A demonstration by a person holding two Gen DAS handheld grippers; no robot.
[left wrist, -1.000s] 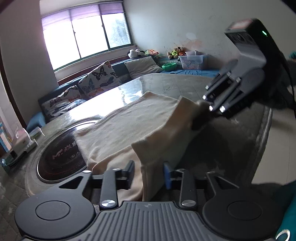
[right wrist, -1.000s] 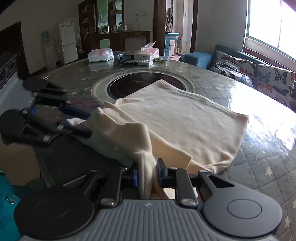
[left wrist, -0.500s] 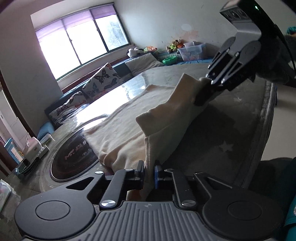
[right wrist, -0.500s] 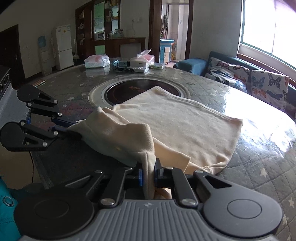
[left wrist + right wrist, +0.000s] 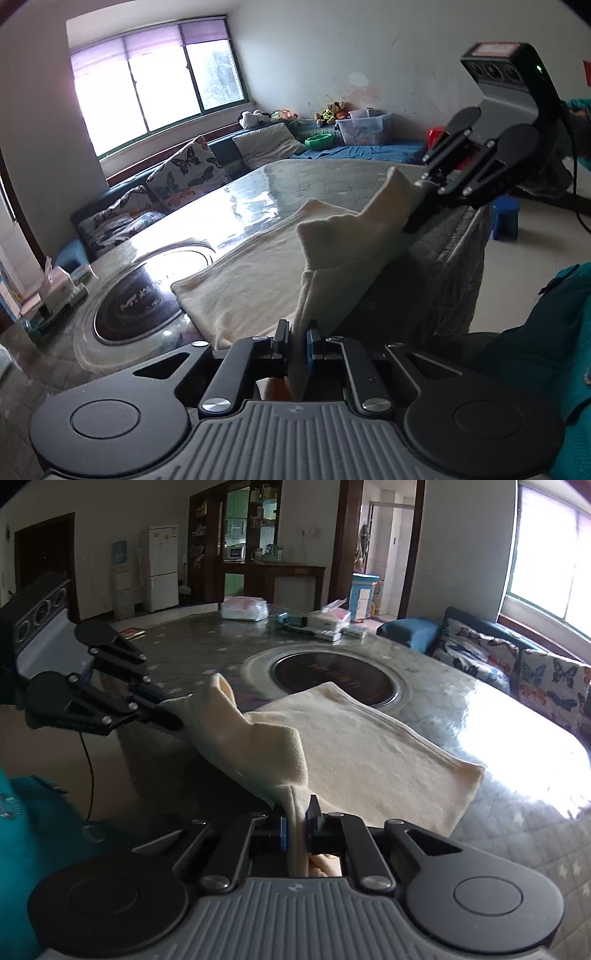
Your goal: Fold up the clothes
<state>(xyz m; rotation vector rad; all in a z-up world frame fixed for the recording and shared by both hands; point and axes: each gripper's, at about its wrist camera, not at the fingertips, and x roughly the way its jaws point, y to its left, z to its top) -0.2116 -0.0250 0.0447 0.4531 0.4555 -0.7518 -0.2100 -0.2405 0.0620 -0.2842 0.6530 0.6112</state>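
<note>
A cream garment [image 5: 258, 280] lies folded on the glass-topped table [image 5: 236, 206], its near edge lifted off the surface. My left gripper [image 5: 295, 338] is shut on one end of that edge. My right gripper [image 5: 297, 821] is shut on the other end; it also shows in the left wrist view [image 5: 424, 199], raised at the upper right. The left gripper shows in the right wrist view [image 5: 166, 710] at the left. The lifted edge [image 5: 251, 738] hangs between them above the table's near rim. The rest of the garment [image 5: 369, 757] lies flat.
A round black cooktop [image 5: 332, 679] is set in the table beyond the garment. Tissue boxes and bags [image 5: 321, 622] sit at the far side. A sofa with butterfly cushions [image 5: 173, 184] runs under the window. A blue stool [image 5: 504, 218] stands on the floor.
The left gripper has closed on the garment's edge. Both grippers have lifted the near edge higher off the table, and the cloth between them is pulled more taut.
</note>
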